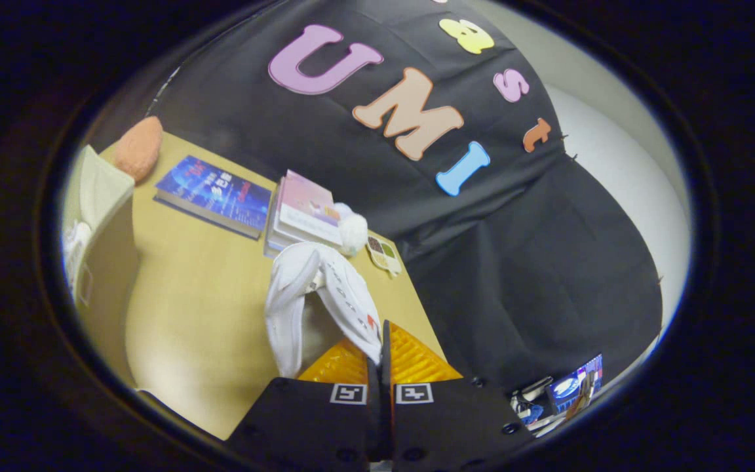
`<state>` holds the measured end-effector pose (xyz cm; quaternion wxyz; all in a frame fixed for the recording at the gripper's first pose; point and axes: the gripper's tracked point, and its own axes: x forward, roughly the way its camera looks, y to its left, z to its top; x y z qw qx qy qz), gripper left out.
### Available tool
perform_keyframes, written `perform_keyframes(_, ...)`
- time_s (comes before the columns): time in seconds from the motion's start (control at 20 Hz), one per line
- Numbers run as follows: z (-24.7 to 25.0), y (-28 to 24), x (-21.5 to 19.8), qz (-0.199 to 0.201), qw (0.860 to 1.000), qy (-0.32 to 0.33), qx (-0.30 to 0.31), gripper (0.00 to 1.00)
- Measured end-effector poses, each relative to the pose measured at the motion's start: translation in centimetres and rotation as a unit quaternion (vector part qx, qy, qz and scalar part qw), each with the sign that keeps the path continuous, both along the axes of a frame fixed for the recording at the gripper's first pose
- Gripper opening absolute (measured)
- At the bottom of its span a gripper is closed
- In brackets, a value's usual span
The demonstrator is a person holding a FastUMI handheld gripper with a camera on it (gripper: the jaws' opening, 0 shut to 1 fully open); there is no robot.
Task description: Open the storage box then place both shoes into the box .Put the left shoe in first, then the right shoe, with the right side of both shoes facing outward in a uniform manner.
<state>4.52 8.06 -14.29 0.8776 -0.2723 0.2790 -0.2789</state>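
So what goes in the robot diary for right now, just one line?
gripper: shut on white shoe | shoe: lifted above table | storage box: open | step: carrying shoe

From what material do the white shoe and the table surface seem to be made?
The white shoe, pinched by its edge in the gripper, looks like matte synthetic leather or fabric: it folds softly. The table looks like pale wood laminate, smooth with a faint sheen.

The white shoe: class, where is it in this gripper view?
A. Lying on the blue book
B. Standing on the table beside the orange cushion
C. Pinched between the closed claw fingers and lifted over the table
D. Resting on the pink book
C: the claw is shut on an edge of the white shoe, which hangs above the wooden table.
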Motion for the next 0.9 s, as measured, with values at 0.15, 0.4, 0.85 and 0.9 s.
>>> perform_keyframes(0.15,4.2,5.9,0.5,0.013,0.999,-0.045,0.026,0.02)
perform_keyframes(0.4,5.4,16.6,1.6,0.058,0.989,-0.072,0.113,0.02)
perform_keyframes(0.85,-3.8,25.8,2.0,0.079,0.970,-0.010,0.230,0.03)
perform_keyframes(0.9,-5.1,26.3,1.9,0.075,0.967,0.001,0.245,0.02)
